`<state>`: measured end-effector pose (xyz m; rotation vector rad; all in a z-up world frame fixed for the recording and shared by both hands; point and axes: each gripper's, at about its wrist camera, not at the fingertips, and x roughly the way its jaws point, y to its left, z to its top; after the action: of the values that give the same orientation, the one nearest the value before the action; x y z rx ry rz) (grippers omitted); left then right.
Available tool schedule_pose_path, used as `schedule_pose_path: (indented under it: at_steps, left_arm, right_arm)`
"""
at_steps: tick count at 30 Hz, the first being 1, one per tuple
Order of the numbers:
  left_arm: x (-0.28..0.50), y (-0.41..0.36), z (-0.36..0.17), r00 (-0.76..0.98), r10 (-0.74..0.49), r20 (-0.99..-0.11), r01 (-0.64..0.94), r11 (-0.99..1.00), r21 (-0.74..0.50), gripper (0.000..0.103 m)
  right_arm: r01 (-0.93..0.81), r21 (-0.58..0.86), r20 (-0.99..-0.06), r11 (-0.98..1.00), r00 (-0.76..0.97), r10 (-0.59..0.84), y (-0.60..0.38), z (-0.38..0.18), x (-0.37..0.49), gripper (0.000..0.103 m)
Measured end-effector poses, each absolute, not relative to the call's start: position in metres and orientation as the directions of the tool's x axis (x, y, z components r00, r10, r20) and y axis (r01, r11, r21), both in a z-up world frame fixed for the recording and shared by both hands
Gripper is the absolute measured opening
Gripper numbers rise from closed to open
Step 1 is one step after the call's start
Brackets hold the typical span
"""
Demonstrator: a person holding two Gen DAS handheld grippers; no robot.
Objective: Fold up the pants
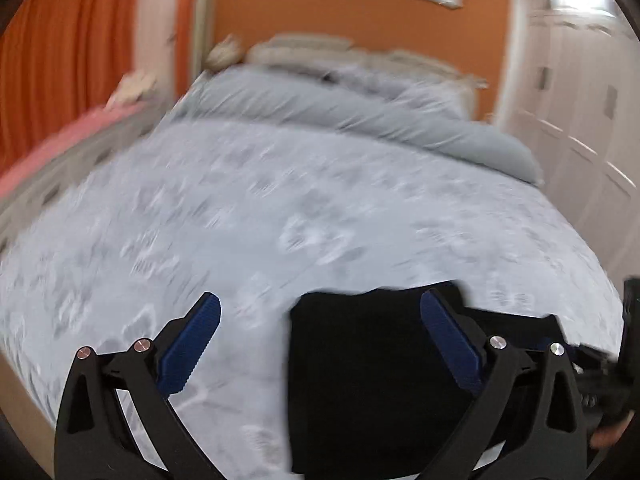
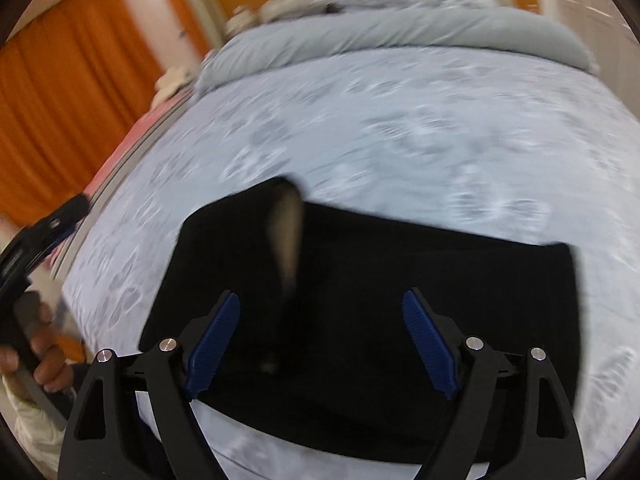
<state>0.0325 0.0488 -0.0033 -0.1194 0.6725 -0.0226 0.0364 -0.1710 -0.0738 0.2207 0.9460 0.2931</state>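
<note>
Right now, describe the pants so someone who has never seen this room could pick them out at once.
Start at the big bed with its pale blue-grey patterned cover, set against the orange wall. On the near part of that cover lie the black pants, folded into a flat block. They are the only dark thing on the bed; the rolled duvet near the headboard is plain grey.

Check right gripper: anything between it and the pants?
Nothing visible. The right gripper hangs open directly over the black pants, which lie on the bed; only a pale, blurred patch on the fabric shows there. The left gripper is open too, off at the pants' left edge.
</note>
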Motion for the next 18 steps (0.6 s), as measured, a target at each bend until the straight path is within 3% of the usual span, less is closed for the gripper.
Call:
schedule_pose_path:
  at_steps: [3,7,9,15,18]
  left_arm:
    - [0.039,0.078,-0.015,0.743,-0.093,-0.662,-0.065,0.976,-0.210,0.098]
    - [0.020,0.091,-0.024,0.747,-0.021,-0.664,-0.101,0.984,-0.145,0.098]
    - [0.023,0.094,-0.028,0.740,0.002,-0.673,-0.110,0.987,-0.117,0.098]
    - [0.019,0.109,-0.039,0.723,-0.003,-0.691,-0.116,0.985,-0.127,0.098]
    - [0.018,0.106,-0.040,0.726,-0.006,-0.688,-0.113,0.985,-0.127,0.098]
  right_arm:
    - [-0.147,0.318,-0.795,0.937,0.497,0.348,-0.144,-0.093,0.057,0.082]
    - [-0.091,0.297,-0.843,0.950,0.443,0.306,-0.124,-0.123,0.072,0.081]
    - [-0.157,0.339,-0.807,0.927,0.458,0.373,-0.114,-0.119,0.070,0.027]
    - [-0.252,0.377,-0.666,0.892,0.596,0.449,-0.131,-0.042,0.039,0.022]
    - [-0.205,0.344,-0.616,0.916,0.687,0.385,-0.176,-0.008,0.014,0.021]
